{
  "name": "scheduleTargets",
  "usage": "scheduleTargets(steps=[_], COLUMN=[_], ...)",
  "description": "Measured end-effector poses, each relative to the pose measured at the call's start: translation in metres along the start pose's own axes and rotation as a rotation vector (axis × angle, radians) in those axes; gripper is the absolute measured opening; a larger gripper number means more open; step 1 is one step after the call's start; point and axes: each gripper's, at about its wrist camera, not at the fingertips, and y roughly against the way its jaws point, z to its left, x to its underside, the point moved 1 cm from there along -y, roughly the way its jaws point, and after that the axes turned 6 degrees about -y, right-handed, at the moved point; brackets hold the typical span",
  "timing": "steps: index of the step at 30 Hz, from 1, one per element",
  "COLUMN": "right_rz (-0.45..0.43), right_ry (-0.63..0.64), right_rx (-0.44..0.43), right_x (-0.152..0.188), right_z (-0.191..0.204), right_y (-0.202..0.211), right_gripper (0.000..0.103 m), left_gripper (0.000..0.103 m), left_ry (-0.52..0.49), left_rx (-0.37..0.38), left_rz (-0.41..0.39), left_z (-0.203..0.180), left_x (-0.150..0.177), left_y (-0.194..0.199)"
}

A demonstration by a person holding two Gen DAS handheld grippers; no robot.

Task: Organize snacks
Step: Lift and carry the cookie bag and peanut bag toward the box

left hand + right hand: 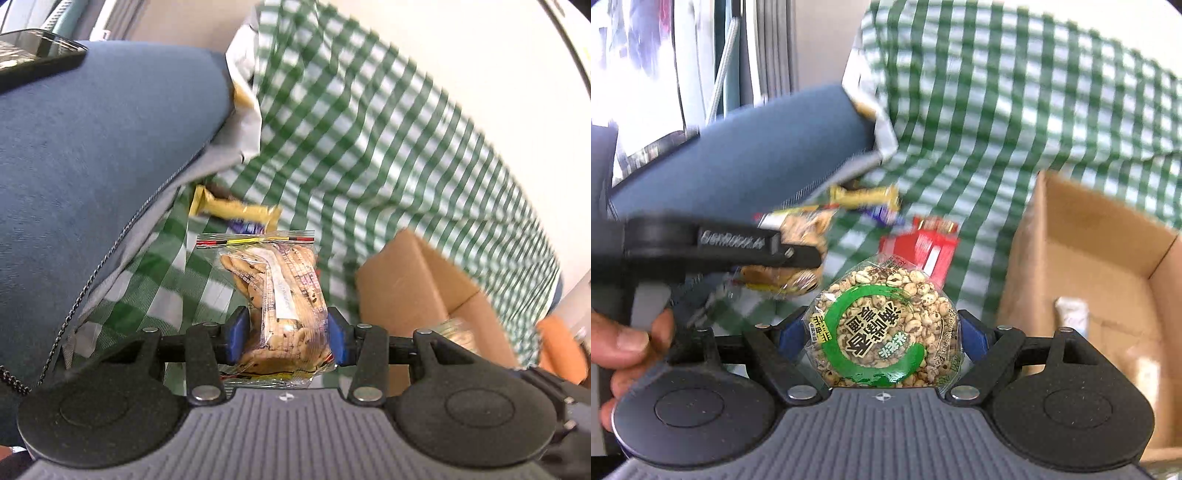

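Note:
My left gripper (286,332) is shut on a clear packet of chip cookies (282,291), with its blue pads pressing both sides and the packet lifted off the green checked cloth (369,147). My right gripper (882,334) is shut on a round puffed-grain cake (882,332) that has a green swirl label. In the right wrist view the left gripper (809,256) shows from the side with the cookie packet (799,229) in it. A yellow wrapped bar (236,210) and a red packet (925,245) lie on the cloth beyond.
An open cardboard box (1108,266) stands at the right with a white packet (1071,314) inside. At the left sits a blue zipped bag (92,147) with a phone (33,51) on top. A hand (624,350) grips the left tool's handle.

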Motion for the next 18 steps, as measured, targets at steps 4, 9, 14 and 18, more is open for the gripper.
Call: scheduleTargets(steps=[4, 9, 14, 18], right_rz=[-0.087, -0.177, -0.189, -0.228], right_ry=[0.045, 0.098, 0.044, 0.097], right_rx=[0.017, 0.088, 0.175, 0.201], right_x=[-0.017, -0.022, -0.007, -0.001], right_z=[-0.017, -0.050, -0.078, -0.078], right_y=[0.030, 0.048, 0.043, 0.048], right_gripper=[0.084, 0.084, 0.084, 0.084], left_gripper=[0.049, 0.049, 0.048, 0.048], left_ry=[-0.005, -0.049, -0.087, -0.135], left_rx=[0.004, -0.001, -0.008, -0.030], left_rz=[-0.020, -0.016, -0.026, -0.025], left_z=[-0.004, -0.012, -0.016, -0.025], left_x=[0.000, 0.002, 0.005, 0.004], left_y=[0.003, -0.002, -0.002, -0.003])
